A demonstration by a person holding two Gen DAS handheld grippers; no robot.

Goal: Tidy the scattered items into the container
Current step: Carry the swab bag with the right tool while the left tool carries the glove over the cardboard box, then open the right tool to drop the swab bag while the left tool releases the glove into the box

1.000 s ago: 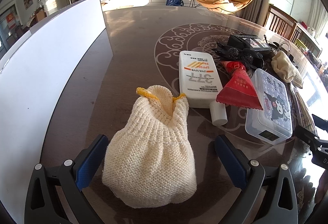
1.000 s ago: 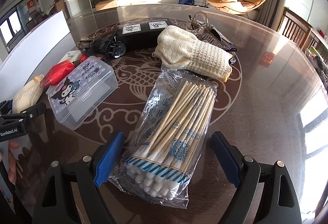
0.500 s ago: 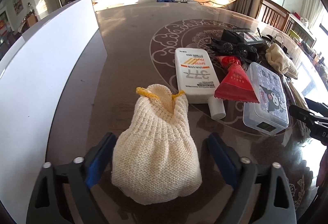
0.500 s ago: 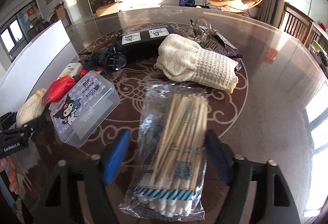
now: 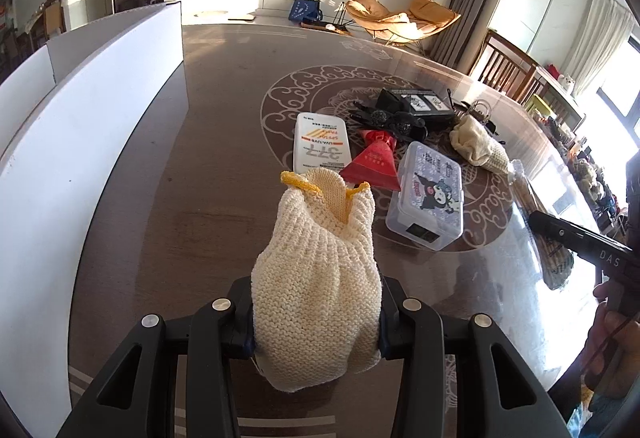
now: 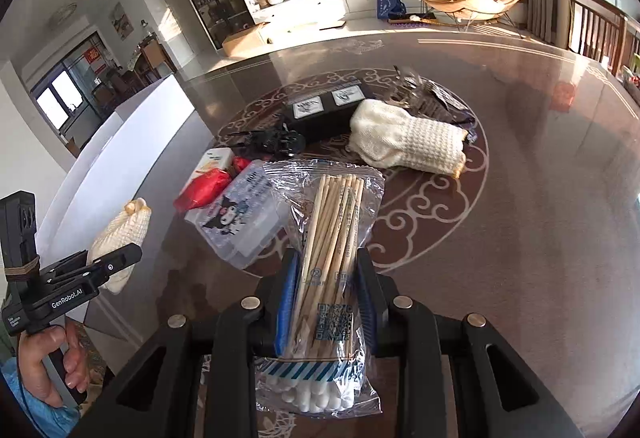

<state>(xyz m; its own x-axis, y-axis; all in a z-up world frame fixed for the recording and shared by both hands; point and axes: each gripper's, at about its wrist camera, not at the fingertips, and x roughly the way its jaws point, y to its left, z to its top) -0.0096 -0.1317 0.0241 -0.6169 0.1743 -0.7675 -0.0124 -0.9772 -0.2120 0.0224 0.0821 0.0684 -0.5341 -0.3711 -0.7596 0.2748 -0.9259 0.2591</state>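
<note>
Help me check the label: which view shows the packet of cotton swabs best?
The right wrist view. There the packet of cotton swabs fills the centre, gripped between the closing jaws of the right gripper, with sticks, printed code and white tips all visible. The left wrist view catches only a glare-washed sliver of it at the right edge.

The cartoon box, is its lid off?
No, the clear box sits on the table with its cartoon lid closed on top.

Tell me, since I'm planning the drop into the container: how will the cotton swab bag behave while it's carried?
The cotton swab bag probably stays fairly stiff, since long sticks fill it. Its glossy film may slip between the right tongs, whose jaws are closing on it. It looks light.
</note>
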